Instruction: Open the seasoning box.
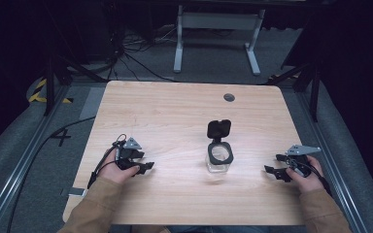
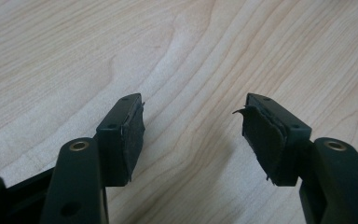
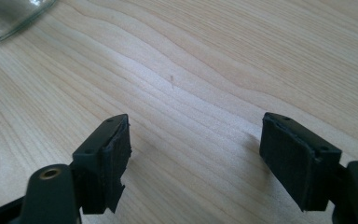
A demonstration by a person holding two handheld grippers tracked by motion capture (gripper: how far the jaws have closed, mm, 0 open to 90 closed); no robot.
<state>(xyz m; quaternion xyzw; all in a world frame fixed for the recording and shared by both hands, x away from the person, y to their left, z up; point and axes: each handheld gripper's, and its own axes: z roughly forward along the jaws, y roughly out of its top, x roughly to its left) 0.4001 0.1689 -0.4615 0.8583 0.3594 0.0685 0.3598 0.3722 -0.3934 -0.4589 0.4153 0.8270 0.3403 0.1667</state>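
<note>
We hold both claws low over the worktop (image 1: 175, 111), one at each side of the glass jar (image 1: 219, 161), which stands upright near the centre of the surface. Its black flip lid (image 1: 219, 129) is swung back on the hinge toward twelve o'clock, so the mouth is exposed; we judge that this leaves the opening free for access from above.

The left claw (image 1: 148, 167) rests at about nine o'clock from the jar, well apart from it, with the jaws aimed toward three o'clock. In the left gripper view the left claw (image 2: 193, 135) is released: the pads (image 2: 133, 135) stand wide, with bare wood between them.

The right claw (image 1: 271, 171) sits at about three o'clock from the jar, also well apart, aimed toward nine o'clock. In the right gripper view the right claw (image 3: 196, 161) is likewise released and grasps nothing; the jar base (image 3: 14, 16) appears at its eleven o'clock, clear of both jaws.

We judge this symmetric stance suits a two-sided approach.
</note>
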